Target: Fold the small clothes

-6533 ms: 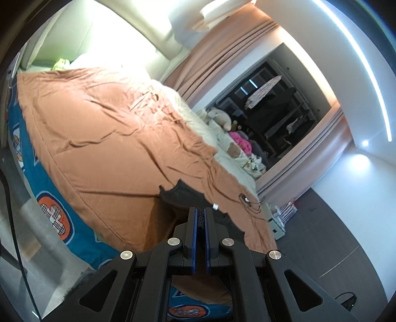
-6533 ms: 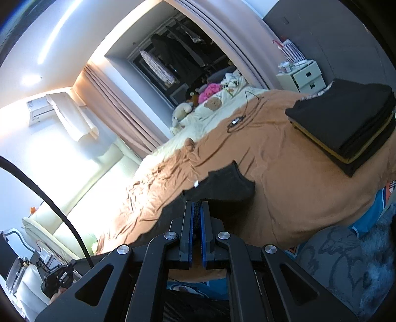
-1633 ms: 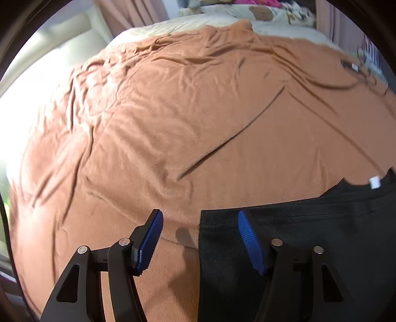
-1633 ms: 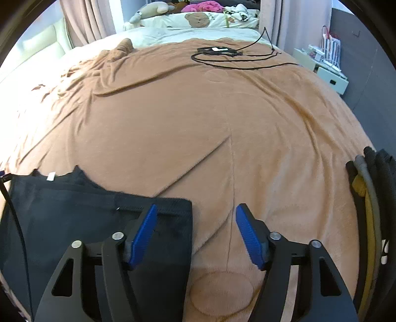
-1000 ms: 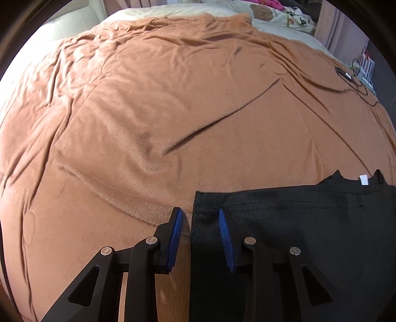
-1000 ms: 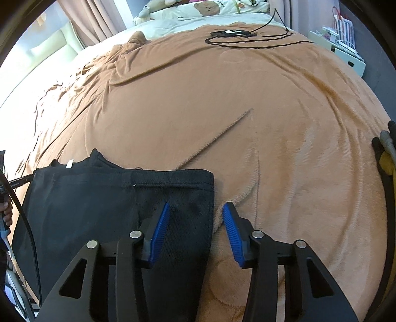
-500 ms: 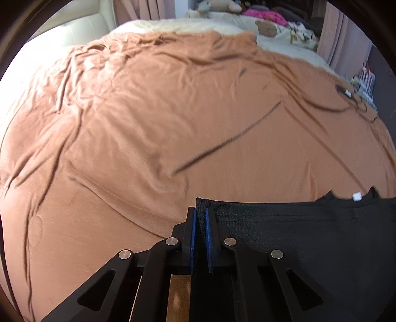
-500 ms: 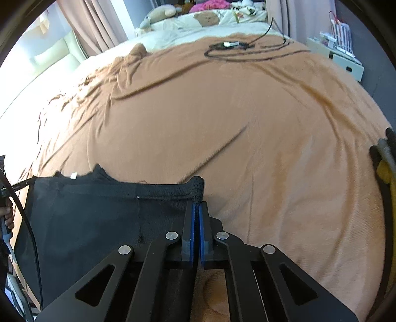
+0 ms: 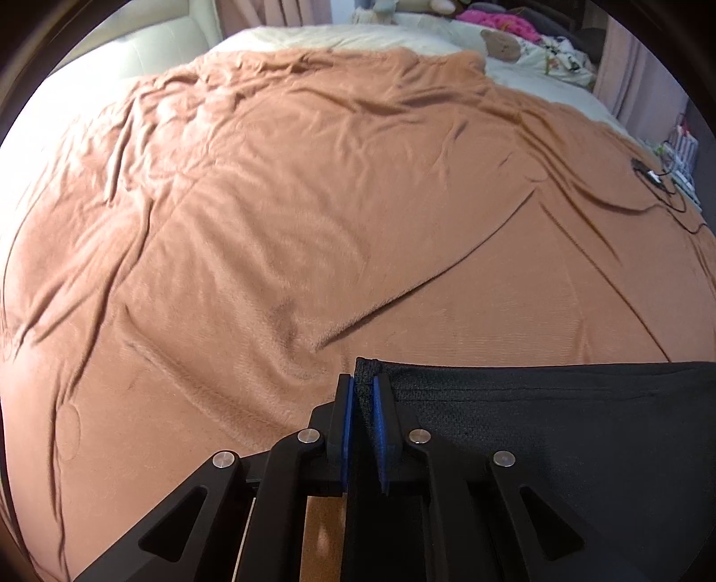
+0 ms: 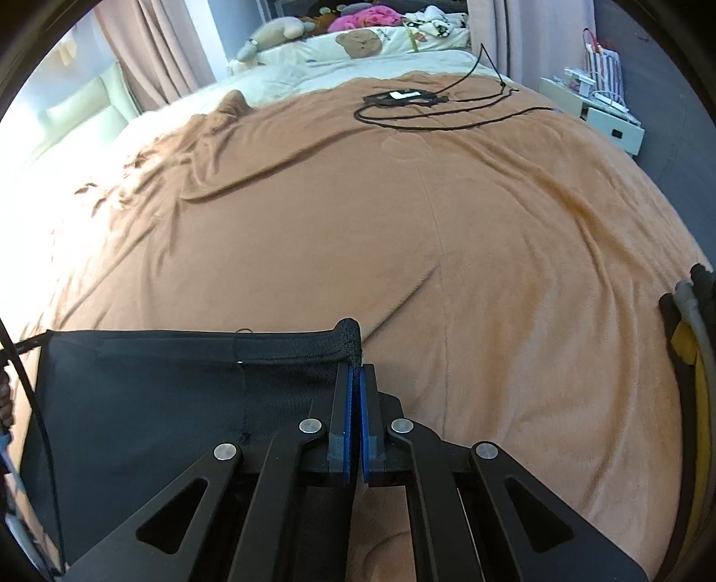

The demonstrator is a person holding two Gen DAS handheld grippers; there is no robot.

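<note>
A small black garment (image 9: 559, 416) is stretched between my two grippers above the brown blanket (image 9: 313, 215). My left gripper (image 9: 363, 385) is shut on the garment's left corner. My right gripper (image 10: 356, 371) is shut on its right corner, and the garment (image 10: 156, 394) spreads to the left in the right wrist view. The top edge is taut and level. The lower part of the cloth is hidden behind the gripper bodies.
A black cable with a small device (image 10: 402, 96) lies far back on the blanket (image 10: 447, 224). A stack of folded dark clothes (image 10: 691, 313) sits at the right edge. Stuffed toys and pillows (image 10: 358, 40) line the far side. A white nightstand (image 10: 595, 112) stands beyond the bed.
Both grippers closed on the garment's top corners and lifted them off the blanket. The top edge has risen and pulled taut since half a second ago.
</note>
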